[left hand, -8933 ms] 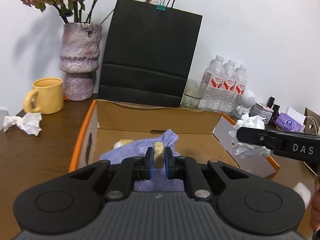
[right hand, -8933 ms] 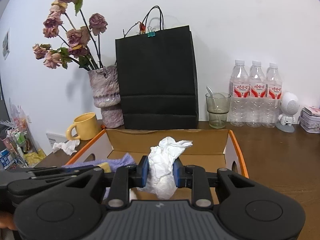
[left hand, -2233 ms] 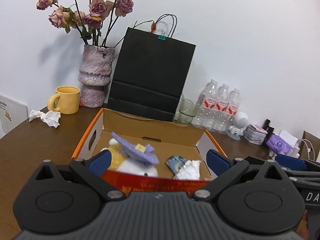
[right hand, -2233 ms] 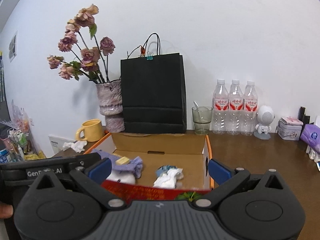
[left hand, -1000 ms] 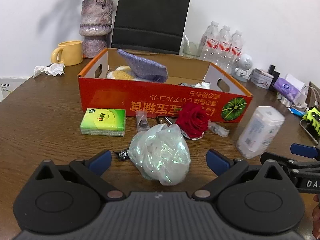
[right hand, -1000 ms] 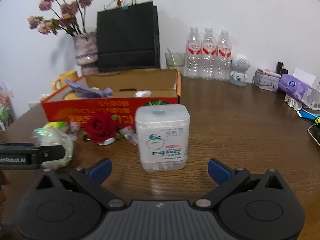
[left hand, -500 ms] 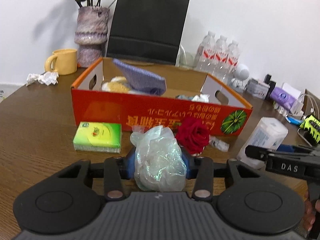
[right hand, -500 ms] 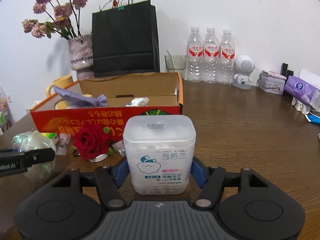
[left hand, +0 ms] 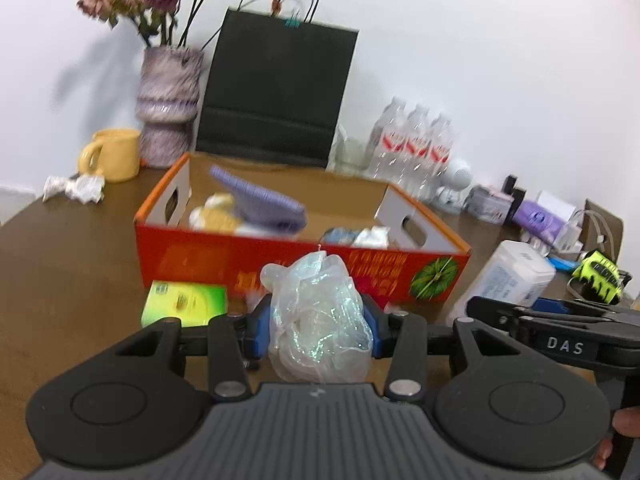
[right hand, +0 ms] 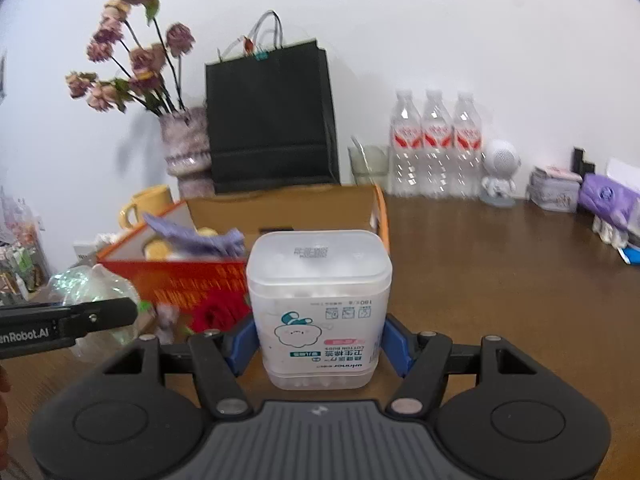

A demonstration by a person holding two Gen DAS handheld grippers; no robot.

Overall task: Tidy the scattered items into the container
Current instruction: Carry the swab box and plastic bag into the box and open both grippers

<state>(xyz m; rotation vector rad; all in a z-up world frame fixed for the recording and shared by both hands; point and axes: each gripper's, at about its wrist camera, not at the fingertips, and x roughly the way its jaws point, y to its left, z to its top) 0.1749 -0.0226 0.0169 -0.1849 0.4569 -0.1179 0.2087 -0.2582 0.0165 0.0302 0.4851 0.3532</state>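
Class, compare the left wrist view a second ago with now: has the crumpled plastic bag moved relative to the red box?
Yes. The plastic bag lay loose on the table before the red box; now the left gripper clamps it, and it overlaps the box front.

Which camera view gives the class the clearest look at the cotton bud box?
The right wrist view: the cotton bud box fills the centre, label readable, clamped in the right claw. The left wrist view shows it only small, tilted and blurred at the right edge.
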